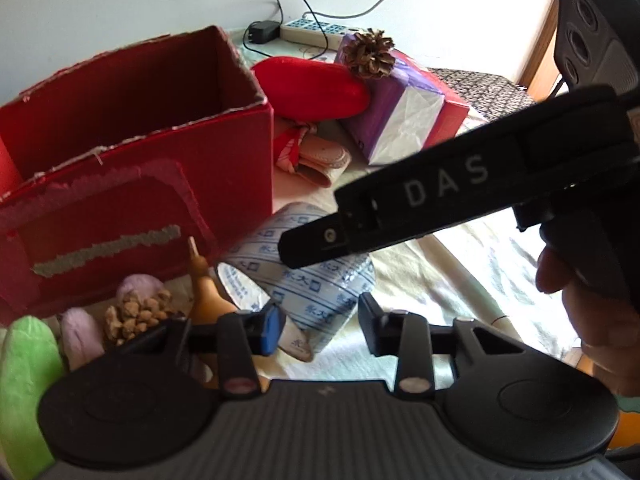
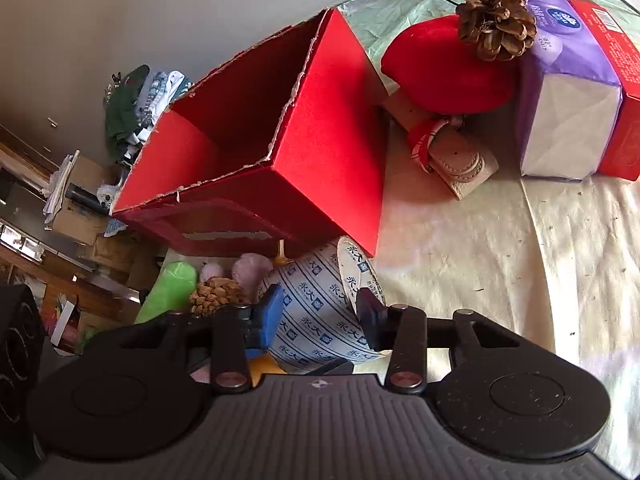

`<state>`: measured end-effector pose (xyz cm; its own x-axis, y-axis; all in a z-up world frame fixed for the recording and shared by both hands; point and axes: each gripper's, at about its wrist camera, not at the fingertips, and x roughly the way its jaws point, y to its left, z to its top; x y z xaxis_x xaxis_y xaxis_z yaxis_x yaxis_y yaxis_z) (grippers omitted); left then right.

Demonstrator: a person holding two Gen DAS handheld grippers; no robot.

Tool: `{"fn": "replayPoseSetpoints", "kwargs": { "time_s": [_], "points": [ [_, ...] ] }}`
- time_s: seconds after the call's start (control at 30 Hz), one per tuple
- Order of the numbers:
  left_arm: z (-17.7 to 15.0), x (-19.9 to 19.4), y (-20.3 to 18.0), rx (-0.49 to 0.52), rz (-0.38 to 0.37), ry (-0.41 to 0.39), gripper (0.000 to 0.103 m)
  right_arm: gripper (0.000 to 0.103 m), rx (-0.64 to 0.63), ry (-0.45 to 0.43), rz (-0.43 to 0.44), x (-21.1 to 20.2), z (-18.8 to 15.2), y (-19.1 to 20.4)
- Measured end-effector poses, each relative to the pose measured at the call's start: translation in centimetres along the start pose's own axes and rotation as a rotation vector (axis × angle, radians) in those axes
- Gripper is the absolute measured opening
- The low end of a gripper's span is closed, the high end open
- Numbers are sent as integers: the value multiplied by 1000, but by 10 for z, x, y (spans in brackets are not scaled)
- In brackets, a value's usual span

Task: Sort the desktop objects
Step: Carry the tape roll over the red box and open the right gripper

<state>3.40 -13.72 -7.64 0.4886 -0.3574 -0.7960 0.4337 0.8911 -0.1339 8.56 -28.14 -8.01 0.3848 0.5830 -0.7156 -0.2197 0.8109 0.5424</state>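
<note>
On the pale tablecloth [image 2: 500,264]: red box [image 2: 320,168].

Your right gripper [image 2: 320,316] has its 2 fingers on either side of the printed tape roll [image 2: 320,304], which lies on its side on the pale cloth [image 2: 500,264] just in front of the open red box [image 2: 256,152]. Left of the roll sit 1 small pine cone [image 2: 216,294] and a green plush piece [image 2: 170,292]. Beyond the box, a larger pine cone [image 2: 496,20] rests on a red cushion [image 2: 444,72] beside a purple tissue pack [image 2: 560,92].
</note>
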Motion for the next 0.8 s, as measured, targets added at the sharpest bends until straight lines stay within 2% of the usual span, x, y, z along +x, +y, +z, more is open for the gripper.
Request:
{"fn": "replayPoseSetpoints", "kwargs": {
  "time_s": [0.13, 0.33, 0.43, 0.53, 0.63, 0.8],
  "points": [
    [6, -19, -10, 27, -64, -41, 37, 41, -6, -23, -25, -20, -2, 4],
    [36, -71, -24, 106, -83, -201, 37, 39, -78, -179, -40, -82, 8, 34],
    [62, -97, -11, 126, -69, -291, 37, 39, -146, -285, -42, -100, 27, 61],
    [87, -108, 14, 155, -28, -336, 38, 39, -185, -353, -32, -95, 54, 86],
    [102, -95, 48, 153, 15, -308, 38, 40, -214, -350, -27, -68, 85, 101],
    [103, -56, 111, 95, 20, -162, 40, 40, -178, -230, -29, -2, 118, 109]
  ]
}}
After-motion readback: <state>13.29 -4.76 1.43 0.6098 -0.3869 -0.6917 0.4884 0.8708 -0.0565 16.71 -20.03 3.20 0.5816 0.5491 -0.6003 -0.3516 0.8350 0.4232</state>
